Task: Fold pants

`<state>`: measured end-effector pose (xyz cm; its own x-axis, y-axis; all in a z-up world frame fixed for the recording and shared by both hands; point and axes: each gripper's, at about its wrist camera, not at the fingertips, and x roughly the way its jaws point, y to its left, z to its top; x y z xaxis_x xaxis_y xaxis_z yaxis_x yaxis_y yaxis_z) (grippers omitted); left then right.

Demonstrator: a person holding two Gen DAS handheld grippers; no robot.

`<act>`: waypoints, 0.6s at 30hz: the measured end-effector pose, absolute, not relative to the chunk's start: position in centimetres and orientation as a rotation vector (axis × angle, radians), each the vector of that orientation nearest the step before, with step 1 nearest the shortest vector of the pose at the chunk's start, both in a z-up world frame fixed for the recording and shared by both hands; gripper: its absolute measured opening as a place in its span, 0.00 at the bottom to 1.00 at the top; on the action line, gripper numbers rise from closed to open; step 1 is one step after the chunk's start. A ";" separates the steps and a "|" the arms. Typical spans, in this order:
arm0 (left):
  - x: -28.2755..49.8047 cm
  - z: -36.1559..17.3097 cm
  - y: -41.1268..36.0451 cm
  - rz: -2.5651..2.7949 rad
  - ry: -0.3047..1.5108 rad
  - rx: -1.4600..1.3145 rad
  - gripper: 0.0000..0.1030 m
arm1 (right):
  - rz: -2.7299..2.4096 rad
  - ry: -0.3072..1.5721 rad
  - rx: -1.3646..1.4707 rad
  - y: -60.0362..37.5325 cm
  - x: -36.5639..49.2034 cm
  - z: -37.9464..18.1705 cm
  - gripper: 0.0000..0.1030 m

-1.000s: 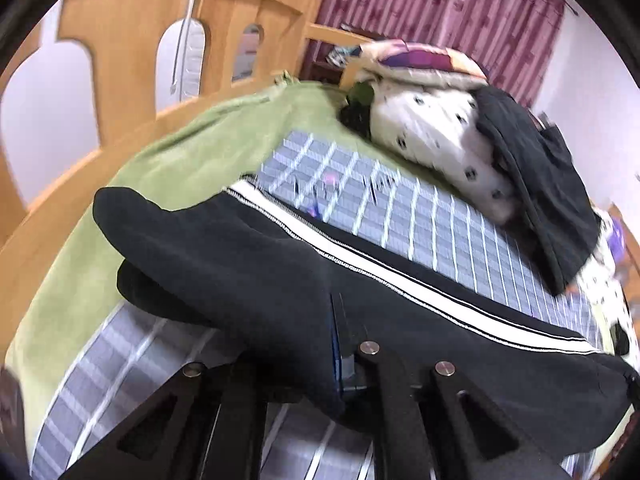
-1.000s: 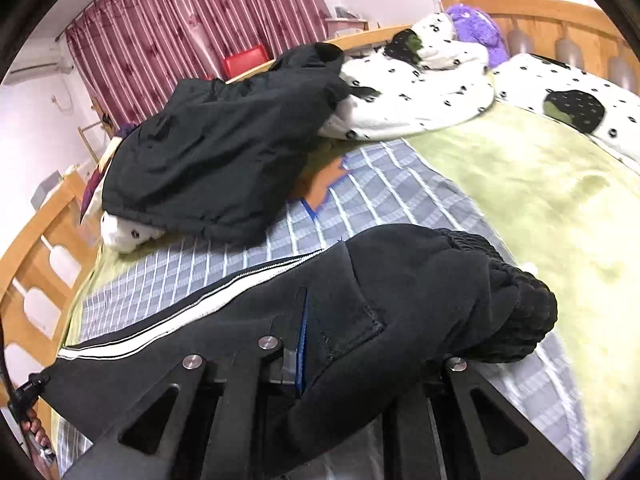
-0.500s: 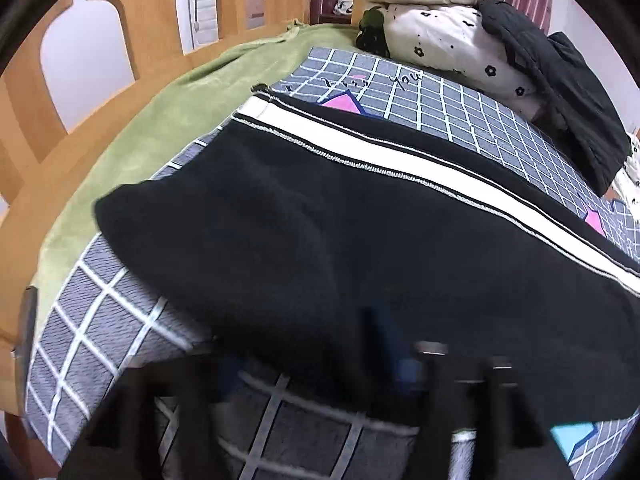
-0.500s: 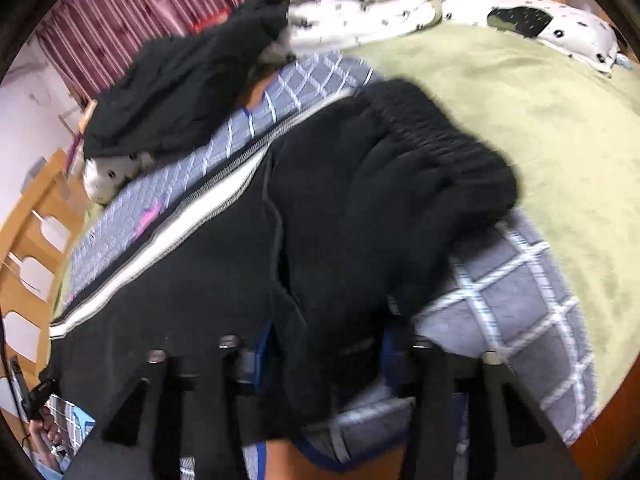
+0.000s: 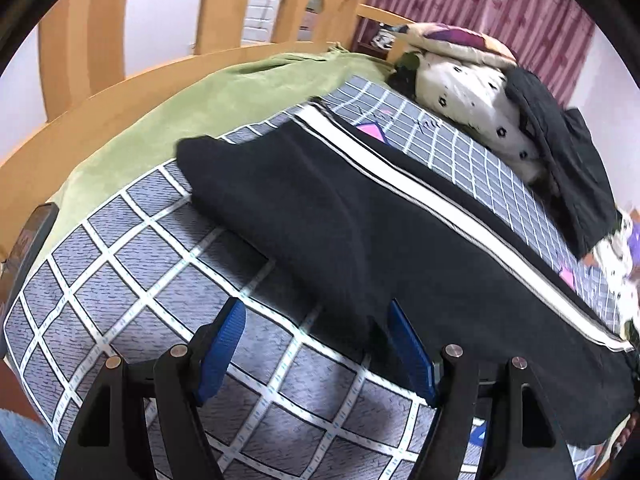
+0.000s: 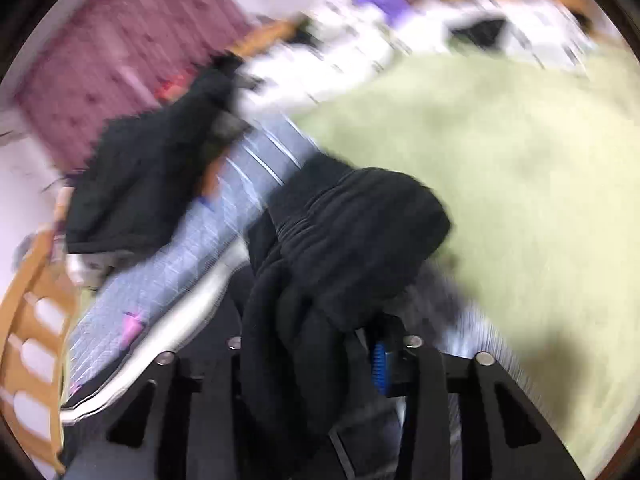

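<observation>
- Two claws are at work on one pair of black pants (image 5: 360, 216) with a white side stripe (image 5: 452, 208). The pants lie along the checked blanket (image 5: 132, 264) on the bed, folded lengthwise, one leg on the other.
- Your left claw (image 5: 316, 344) stands wide, its blue pads clear of the cloth. The near edge of the pant leg lies between the fingers, gripped by neither.
- Your right claw (image 6: 316, 356) has just been closing, with the bunched waistband (image 6: 360, 216) between its fingers. The view is blurred, so I cannot tell whether the pads press on the cloth or only flank it.
- To do this step well, I judge you should settle the waistband flat on the blanket before letting it go; right now it sits in a heap near the green cover (image 6: 500, 168).
- Line up the near edges of the two legs and smooth any ridge in the top layer before the next fold.
- Keep the pants away from the black jacket (image 5: 560, 160) on the spotted pillow (image 5: 468, 100) at the far side.
- No container shows in either view, so nothing is held in one.
</observation>
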<state>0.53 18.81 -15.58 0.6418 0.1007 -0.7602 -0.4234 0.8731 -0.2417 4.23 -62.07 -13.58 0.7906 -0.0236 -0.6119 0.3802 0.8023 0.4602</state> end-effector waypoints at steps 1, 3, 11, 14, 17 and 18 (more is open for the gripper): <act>0.6 -15.6 19.1 0.318 0.826 -0.429 0.70 | -0.219 0.602 0.593 -62.4 4.0 -12.8 0.35; 0.7 -15.7 19.9 0.335 0.822 -0.443 0.70 | -0.240 0.607 0.557 -62.8 4.4 -12.2 0.36; 3.8 -17.1 23.0 0.392 0.841 -0.500 0.70 | -0.348 0.867 0.440 -62.4 2.1 -16.4 0.57; 5.4 -17.6 23.5 0.398 0.857 -0.484 0.69 | -0.388 0.845 0.408 -61.8 -1.6 -14.8 0.60; 6.9 -17.8 24.3 0.424 0.870 -0.490 0.41 | -0.449 0.830 0.362 -60.6 -3.1 -12.7 0.60; 7.1 -17.7 24.5 0.437 0.876 -0.481 0.23 | -0.463 0.818 0.341 -59.8 -3.5 -11.8 0.60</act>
